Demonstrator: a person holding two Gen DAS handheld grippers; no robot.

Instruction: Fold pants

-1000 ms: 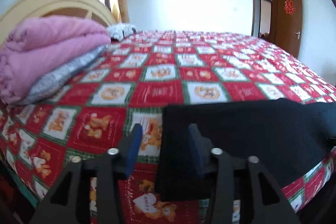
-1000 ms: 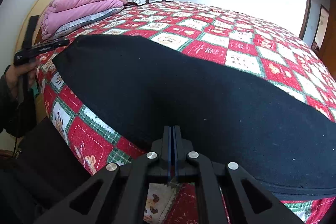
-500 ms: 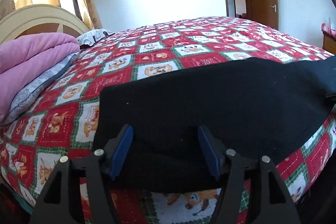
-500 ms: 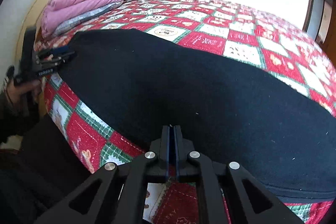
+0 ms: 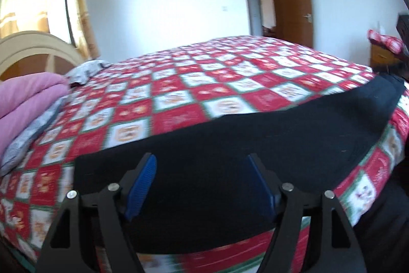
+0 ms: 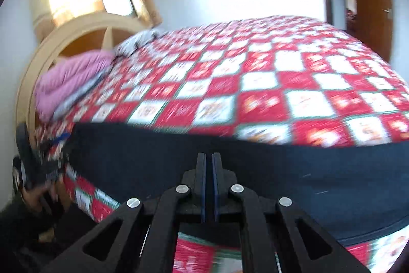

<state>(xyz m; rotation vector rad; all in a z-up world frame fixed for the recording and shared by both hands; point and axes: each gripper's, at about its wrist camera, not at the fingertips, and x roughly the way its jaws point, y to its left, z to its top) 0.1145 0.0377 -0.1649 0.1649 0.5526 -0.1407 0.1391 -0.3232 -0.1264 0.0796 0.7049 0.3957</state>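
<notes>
Black pants [image 5: 268,140] lie flat along the near edge of the bed; they also show in the right wrist view [image 6: 294,175]. My left gripper [image 5: 203,160] is open, its blue pads [image 5: 143,183] spread over the left end of the pants, holding nothing. My right gripper [image 6: 209,157] has its jaws pressed together over the near edge of the pants; whether cloth is pinched between them I cannot tell. The left gripper and the hand holding it show blurred at the pants' left end in the right wrist view [image 6: 55,145].
The bed has a red, white and green checked quilt [image 5: 217,83]. A folded pink blanket [image 5: 23,104] and a grey pillow [image 5: 84,69] lie by the cream headboard [image 5: 30,47]. A brown door [image 5: 294,1] stands open at the far right, with a nightstand [image 5: 383,53].
My left gripper moved right onto the pants and opened wider. My right gripper tilted up and swung along the pants' near edge, still shut; its view is motion-blurred.
</notes>
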